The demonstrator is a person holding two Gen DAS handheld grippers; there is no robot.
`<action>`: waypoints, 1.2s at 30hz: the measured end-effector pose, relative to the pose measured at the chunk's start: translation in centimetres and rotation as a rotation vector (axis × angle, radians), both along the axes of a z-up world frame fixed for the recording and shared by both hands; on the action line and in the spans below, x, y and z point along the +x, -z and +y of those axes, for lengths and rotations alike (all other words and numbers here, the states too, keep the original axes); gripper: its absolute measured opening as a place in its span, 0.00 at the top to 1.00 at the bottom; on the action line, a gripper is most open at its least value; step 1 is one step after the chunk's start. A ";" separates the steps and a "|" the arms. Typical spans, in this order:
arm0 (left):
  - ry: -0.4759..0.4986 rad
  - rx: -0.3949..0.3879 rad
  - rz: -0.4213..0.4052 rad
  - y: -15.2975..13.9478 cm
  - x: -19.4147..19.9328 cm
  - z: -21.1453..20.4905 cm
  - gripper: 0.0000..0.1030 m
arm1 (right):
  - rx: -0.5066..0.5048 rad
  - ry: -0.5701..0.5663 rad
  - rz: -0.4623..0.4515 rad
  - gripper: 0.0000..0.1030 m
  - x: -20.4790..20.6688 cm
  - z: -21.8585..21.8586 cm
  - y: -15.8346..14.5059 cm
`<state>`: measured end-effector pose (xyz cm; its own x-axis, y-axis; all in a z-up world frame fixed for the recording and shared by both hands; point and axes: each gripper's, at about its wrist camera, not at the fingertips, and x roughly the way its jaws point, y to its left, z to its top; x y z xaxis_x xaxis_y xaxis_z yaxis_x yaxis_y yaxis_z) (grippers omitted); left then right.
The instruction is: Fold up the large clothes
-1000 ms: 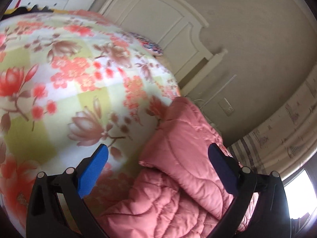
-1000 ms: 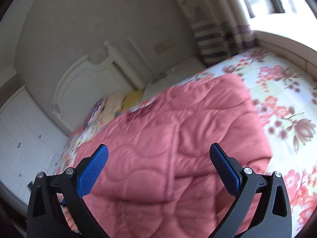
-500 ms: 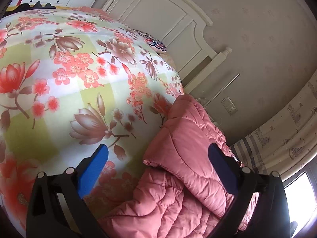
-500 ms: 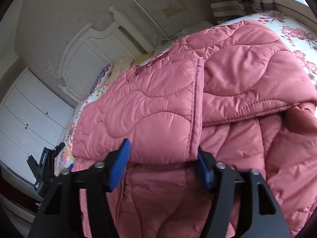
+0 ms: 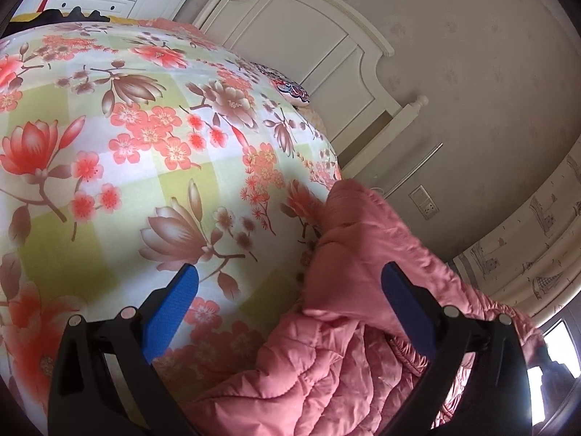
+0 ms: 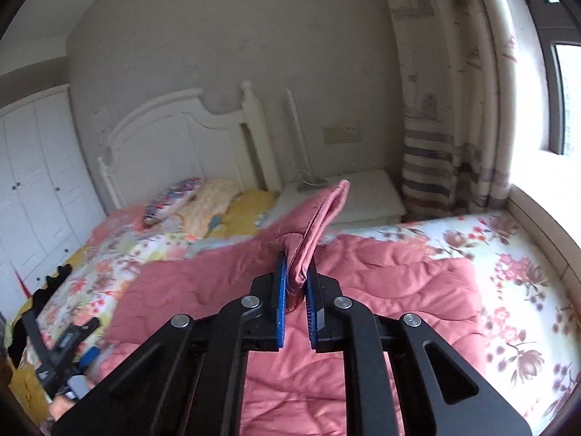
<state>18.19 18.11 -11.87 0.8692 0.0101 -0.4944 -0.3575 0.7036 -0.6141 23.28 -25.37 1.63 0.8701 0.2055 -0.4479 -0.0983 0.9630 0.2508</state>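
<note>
A pink quilted coat (image 6: 381, 290) lies spread on the floral bed. My right gripper (image 6: 296, 283) is shut on a fold of the coat's edge and holds it lifted above the rest, the pinched flap (image 6: 323, 210) sticking up past the blue pads. In the left wrist view the coat (image 5: 363, 327) lies bunched at the lower right. My left gripper (image 5: 288, 290) is open and empty, its right finger over the coat, its left finger (image 5: 174, 301) over the bedsheet.
The floral bedsheet (image 5: 127, 145) covers the bed. A white headboard (image 6: 174, 138), pillows (image 6: 203, 200) and a white nightstand (image 6: 359, 196) are at the far end. Striped curtains (image 6: 446, 167) and a window sill are to the right. The left gripper's body (image 6: 54, 345) shows at the lower left.
My right gripper closed on the coat's edge and lifted it up. The left gripper stayed open and shifted slightly; the coat's upper layer pulled away to the right.
</note>
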 end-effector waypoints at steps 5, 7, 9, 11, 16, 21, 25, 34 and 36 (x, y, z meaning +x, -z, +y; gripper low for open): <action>0.010 -0.003 0.007 0.1 0.1 -0.1 0.03 | 0.034 0.051 0.205 0.88 1.8 -2.8 6.9; 0.018 -0.001 0.016 0.1 0.3 -0.2 0.03 | 0.046 0.051 0.263 0.88 2.0 -3.5 10.0; 0.024 0.004 0.022 0.2 0.4 -0.3 0.03 | 0.071 0.054 0.287 0.88 2.5 -3.9 10.5; 0.019 0.009 0.017 0.1 0.3 -0.3 0.03 | 0.068 0.071 0.290 0.80 2.3 -3.9 9.7; 0.012 0.002 0.023 0.2 0.4 -0.2 0.03 | -0.014 0.128 0.108 0.46 -0.1 -2.3 5.5; 0.004 0.007 0.021 0.1 0.2 -0.1 0.03 | -0.242 -0.047 0.111 0.46 1.1 3.9 6.0; -0.034 0.009 -0.008 -0.2 -0.6 0.2 0.03 | -0.235 -0.037 0.271 0.46 4.5 4.3 10.3; 0.294 0.304 -0.076 -7.6 1.6 -7.5 0.03 | -0.193 -0.041 0.278 0.45 4.7 3.6 10.8; 0.402 0.286 0.006 -6.1 4.3 -8.9 0.03 | -0.178 -0.045 0.278 0.45 4.9 3.5 10.9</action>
